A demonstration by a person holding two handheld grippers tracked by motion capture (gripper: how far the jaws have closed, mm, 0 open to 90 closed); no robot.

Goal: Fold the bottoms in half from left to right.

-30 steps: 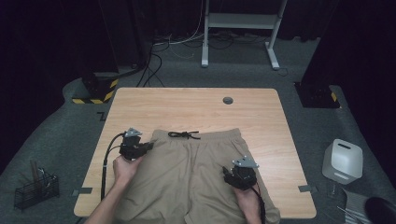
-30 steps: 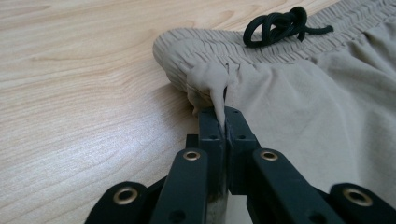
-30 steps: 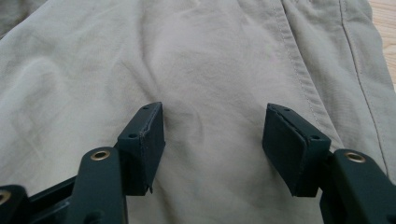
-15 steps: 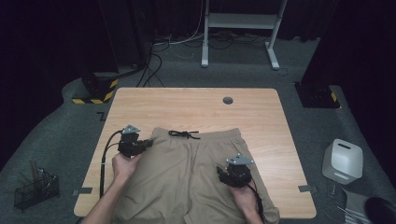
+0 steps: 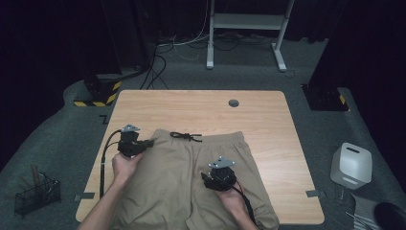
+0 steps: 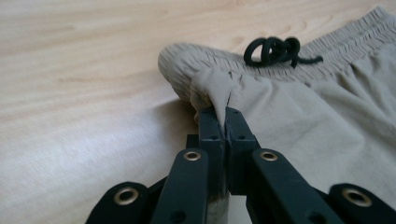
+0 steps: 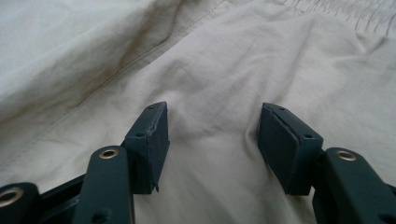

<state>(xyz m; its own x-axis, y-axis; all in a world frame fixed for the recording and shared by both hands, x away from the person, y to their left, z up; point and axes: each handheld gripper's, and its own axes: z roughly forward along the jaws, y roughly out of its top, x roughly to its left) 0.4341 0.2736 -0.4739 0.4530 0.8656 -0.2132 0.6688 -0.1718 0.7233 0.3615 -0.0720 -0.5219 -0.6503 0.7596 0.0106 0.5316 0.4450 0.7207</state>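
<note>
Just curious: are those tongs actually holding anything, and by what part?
The left tongs pinch the beige shorts at the waistband corner. The right tongs are open over the fabric, gripping nothing.

Right gripper point(image 7: 212, 144) jaws apart — beige shorts point(image 7: 224, 70) beneath, wrinkled.

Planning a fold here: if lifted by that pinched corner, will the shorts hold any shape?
Probably not. The shorts crease loosely, so they would likely drape limp. The left gripper pinches only a small tuck, suggesting thin, light cloth. Pushed, they would likely bunch rather than slide.
</note>
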